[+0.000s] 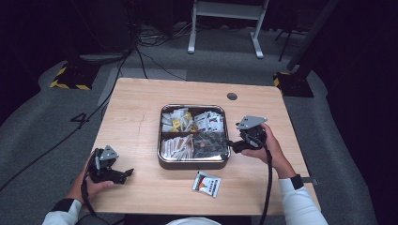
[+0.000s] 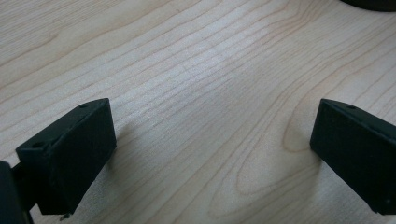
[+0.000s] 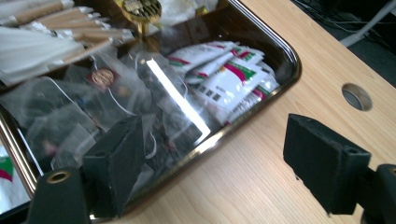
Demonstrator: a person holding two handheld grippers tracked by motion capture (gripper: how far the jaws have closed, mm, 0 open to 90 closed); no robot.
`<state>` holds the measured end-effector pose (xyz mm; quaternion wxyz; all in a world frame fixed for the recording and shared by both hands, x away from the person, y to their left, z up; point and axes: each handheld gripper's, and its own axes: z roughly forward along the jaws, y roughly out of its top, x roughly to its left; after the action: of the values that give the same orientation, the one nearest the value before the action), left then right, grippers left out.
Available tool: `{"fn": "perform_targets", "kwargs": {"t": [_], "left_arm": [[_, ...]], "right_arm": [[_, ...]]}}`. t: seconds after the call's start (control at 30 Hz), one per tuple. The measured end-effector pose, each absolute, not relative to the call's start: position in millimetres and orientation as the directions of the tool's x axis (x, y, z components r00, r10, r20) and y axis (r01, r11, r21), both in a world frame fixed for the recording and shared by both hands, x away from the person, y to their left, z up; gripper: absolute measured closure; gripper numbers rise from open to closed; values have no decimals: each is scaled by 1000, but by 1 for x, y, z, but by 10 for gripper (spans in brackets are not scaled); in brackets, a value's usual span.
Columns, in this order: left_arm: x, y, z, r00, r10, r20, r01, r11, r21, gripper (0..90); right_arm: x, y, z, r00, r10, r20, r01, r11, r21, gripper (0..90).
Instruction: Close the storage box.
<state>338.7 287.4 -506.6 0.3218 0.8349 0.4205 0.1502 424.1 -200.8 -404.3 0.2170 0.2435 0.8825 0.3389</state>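
Observation:
A square metal tray [image 1: 193,163] with four compartments sits mid-table, holding white-red-green sachets [image 1: 209,121], clear dark packets [image 1: 210,143], paper-wrapped sticks [image 1: 176,146] and pale packets [image 1: 177,121]. One white-red-green sachet [image 1: 206,183] lies loose on the table in front of the tray. My left gripper [image 1: 126,174] rests near the front left edge, open over bare wood [image 2: 205,116]. My right gripper [image 1: 231,144] is open at the tray's right side; one jaw hangs over the tray rim [image 3: 280,86] above the clear packets [image 3: 93,107], the other over the table. The sachets [image 3: 229,77] lie beyond.
The wooden table [image 1: 136,112] has a round cable hole [image 1: 232,96] behind the tray, seen also in the right gripper view as a hole [image 3: 357,96]. Cables run over the grey floor [image 1: 56,136] at left. A white desk frame [image 1: 225,18] stands at the back.

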Motion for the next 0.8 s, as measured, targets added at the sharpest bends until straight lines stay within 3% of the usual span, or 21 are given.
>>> {"fn": "perform_targets", "kwargs": {"t": [0.8], "left_arm": [[338, 287, -507, 594, 804, -20, 609, -433, 665, 5]], "right_arm": [[400, -249, -423, -754, 615, -231, 341, 667, 662, 215]]}}
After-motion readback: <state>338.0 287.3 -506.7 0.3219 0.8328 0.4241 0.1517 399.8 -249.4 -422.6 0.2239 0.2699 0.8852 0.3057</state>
